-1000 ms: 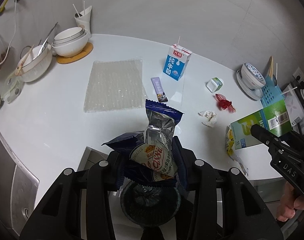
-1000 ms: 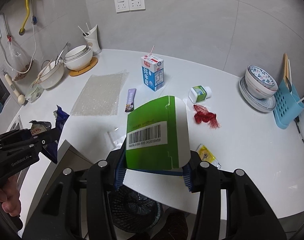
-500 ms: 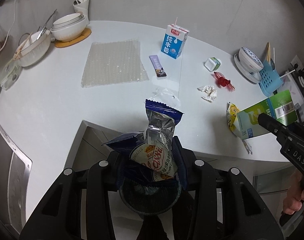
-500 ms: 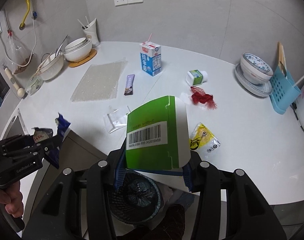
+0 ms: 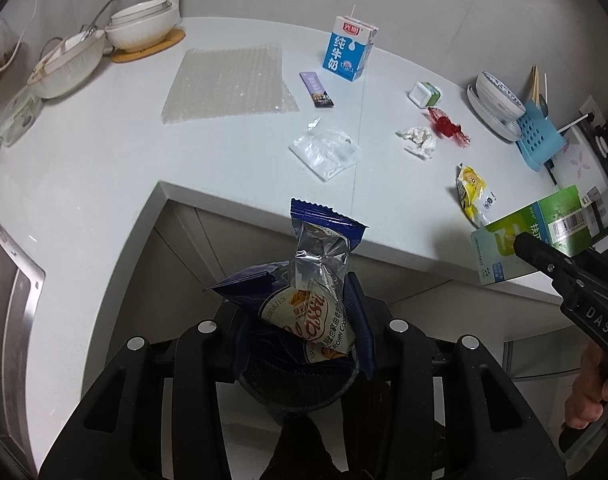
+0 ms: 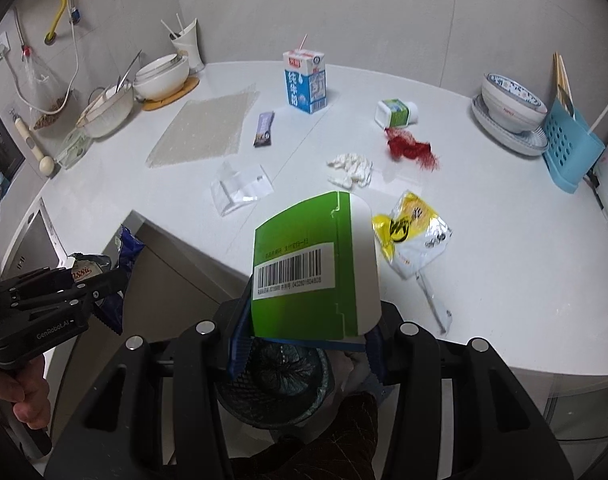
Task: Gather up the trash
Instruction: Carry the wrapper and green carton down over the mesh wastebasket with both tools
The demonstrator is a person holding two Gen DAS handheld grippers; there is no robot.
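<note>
The left claw (image 5: 300, 336) grips a blue cookie wrapper (image 5: 320, 280), and the right claw (image 6: 306, 344) grips a green carton (image 6: 312, 276). Both hang past the front edge of the white worktop (image 6: 484, 280), above a dark mesh bin (image 6: 276, 384).

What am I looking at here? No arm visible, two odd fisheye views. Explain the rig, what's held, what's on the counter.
No robot: a person holds a two-finger gripper in each hand, each with a fisheye camera looking along its fingers. The left gripper clamps a blue cookie wrapper; the right gripper clamps a green carton. Both hang over a dark mesh bin below the white counter. On the counter: a milk carton, bubble wrap, crumpled tissue, a red wrapper, a yellow packet.
</note>
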